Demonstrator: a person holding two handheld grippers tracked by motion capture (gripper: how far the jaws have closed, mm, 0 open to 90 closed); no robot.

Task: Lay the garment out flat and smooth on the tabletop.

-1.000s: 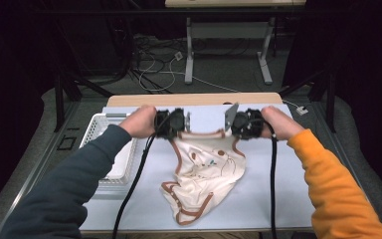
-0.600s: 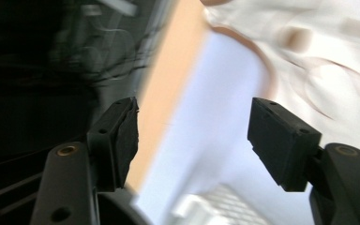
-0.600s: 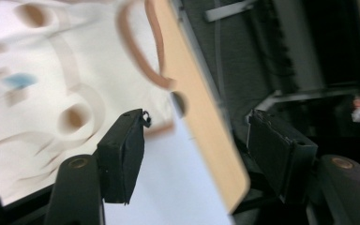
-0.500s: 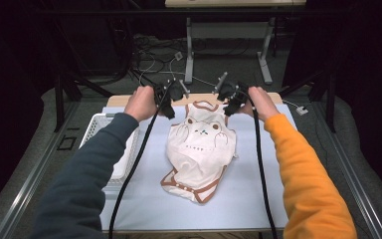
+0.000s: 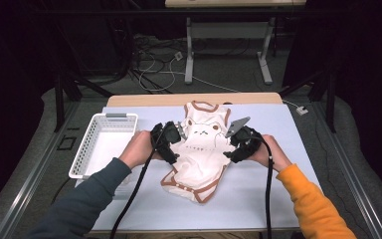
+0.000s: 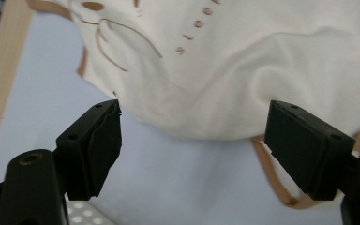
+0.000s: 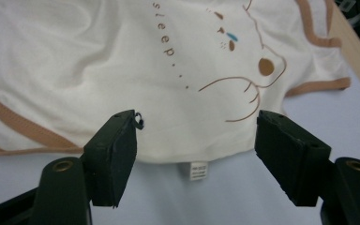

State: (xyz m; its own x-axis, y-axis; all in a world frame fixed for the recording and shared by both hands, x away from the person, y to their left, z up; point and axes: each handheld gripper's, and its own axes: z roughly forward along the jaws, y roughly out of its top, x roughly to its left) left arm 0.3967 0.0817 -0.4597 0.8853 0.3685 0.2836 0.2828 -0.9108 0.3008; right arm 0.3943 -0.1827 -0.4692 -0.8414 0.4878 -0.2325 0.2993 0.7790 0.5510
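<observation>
A cream baby bodysuit with brown trim and a printed animal face lies spread on the pale blue table, neck toward the far edge. My left gripper sits at the garment's left side edge, jaws open and empty, the cloth's edge just beyond them. At the right side edge, my right gripper is open too, with the print "sleep..." and a small white label in front of its jaws.
A white slatted basket stands on the table's left part, close to the left hand. The table's far edge is a wooden strip. Beyond it are table legs and cables on the floor.
Both grippers carried the bodysuit up and away, laid it flat, let go, and moved back toward me to its side edges. The garment now lies spread out.
</observation>
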